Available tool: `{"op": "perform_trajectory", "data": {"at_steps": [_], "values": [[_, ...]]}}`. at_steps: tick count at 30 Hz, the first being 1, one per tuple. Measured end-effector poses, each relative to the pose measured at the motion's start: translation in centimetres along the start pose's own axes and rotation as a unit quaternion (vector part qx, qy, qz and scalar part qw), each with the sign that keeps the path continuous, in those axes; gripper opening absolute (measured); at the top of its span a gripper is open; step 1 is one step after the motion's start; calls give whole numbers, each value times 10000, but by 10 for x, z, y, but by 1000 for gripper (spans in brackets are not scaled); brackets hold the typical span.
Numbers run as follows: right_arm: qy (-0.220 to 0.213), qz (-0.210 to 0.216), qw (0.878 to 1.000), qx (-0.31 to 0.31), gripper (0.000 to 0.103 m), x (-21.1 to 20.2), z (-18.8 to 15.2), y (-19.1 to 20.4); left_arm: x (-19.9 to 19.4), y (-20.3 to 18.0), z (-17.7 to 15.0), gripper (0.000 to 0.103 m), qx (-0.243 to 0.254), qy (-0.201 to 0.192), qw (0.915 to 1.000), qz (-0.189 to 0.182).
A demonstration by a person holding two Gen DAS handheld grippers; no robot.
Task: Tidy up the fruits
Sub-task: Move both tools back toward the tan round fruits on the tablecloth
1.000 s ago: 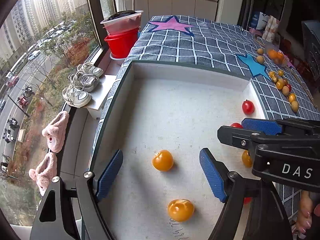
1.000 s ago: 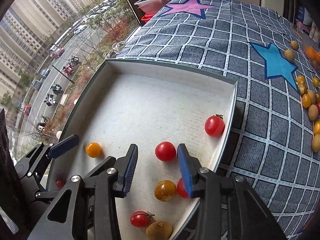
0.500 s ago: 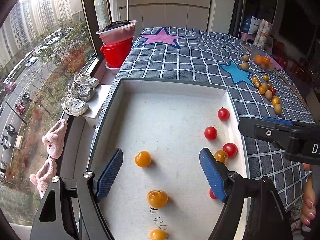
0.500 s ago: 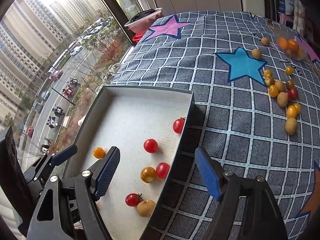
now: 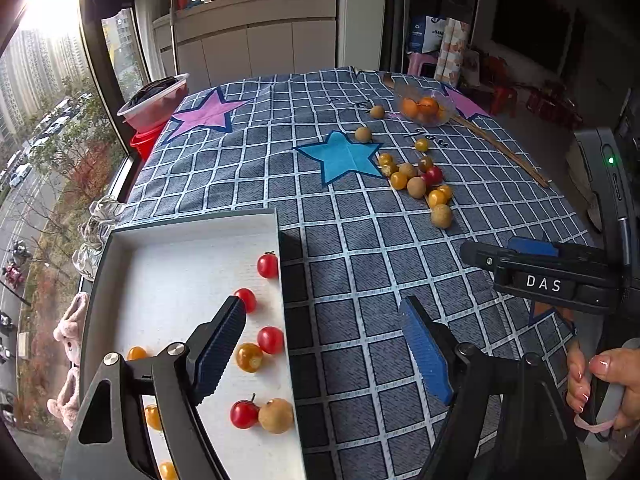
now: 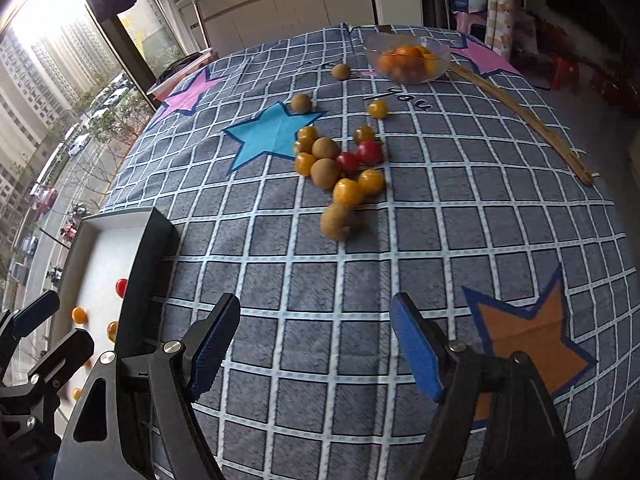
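Observation:
A white tray (image 5: 192, 221) lies at the table's left edge and holds several red and yellow cherry tomatoes (image 5: 267, 265) and a brown longan (image 5: 276, 421). My left gripper (image 5: 320, 308) is open and empty, its jaws straddling the tray's right wall. My right gripper (image 6: 316, 304) is open and empty above the checked cloth, right of the tray (image 6: 148, 264). A pile of loose fruit (image 6: 340, 164) lies ahead of it, with one longan (image 6: 337, 221) nearest. That pile (image 5: 418, 184) also shows in the left wrist view.
A glass bowl of oranges (image 6: 406, 58) stands at the far side, with a long wooden stick (image 6: 520, 120) to its right. A person's hand (image 5: 608, 380) grips the right tool. A red bucket under a basin (image 5: 152, 120) sits by the window on the left.
Both grippers have swung right, from over the tray toward the cloth and the loose fruit. The right jaws have spread wider, and the red tomato that was between them stays in the tray.

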State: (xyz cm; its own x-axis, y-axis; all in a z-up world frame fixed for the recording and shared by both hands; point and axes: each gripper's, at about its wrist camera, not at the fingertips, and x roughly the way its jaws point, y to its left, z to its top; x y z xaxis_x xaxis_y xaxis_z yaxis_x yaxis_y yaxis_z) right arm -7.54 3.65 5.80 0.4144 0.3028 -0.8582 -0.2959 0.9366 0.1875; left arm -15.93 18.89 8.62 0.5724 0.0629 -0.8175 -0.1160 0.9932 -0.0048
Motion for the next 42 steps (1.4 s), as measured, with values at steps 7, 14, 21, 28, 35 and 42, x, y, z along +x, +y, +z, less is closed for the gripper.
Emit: {"op": "perform_trajectory", "data": {"at_steps": [7, 14, 21, 28, 35, 42], "values": [[-69, -260, 9995, 153, 73, 13, 17, -48, 38, -50, 11, 79, 94, 195, 9997, -76], [22, 48, 9999, -165, 60, 40, 28, -56, 78, -80, 26, 79, 130, 299, 9994, -113], [-60, 410, 9983, -398, 60, 44, 42, -63, 110, -103, 43, 79, 366, 303, 9988, -132], [-92, 584, 9963, -629, 60, 48, 53, -60, 129, -112, 53, 61, 475, 328, 9983, -18], [3, 750, 9945, -732, 56, 62, 63, -49, 129, -109, 54, 32, 420, 151, 9989, -140], [-1, 1100, 9922, -594, 44, 67, 70, -40, 128, -100, 52, 27, 324, 127, 9993, -157]]}}
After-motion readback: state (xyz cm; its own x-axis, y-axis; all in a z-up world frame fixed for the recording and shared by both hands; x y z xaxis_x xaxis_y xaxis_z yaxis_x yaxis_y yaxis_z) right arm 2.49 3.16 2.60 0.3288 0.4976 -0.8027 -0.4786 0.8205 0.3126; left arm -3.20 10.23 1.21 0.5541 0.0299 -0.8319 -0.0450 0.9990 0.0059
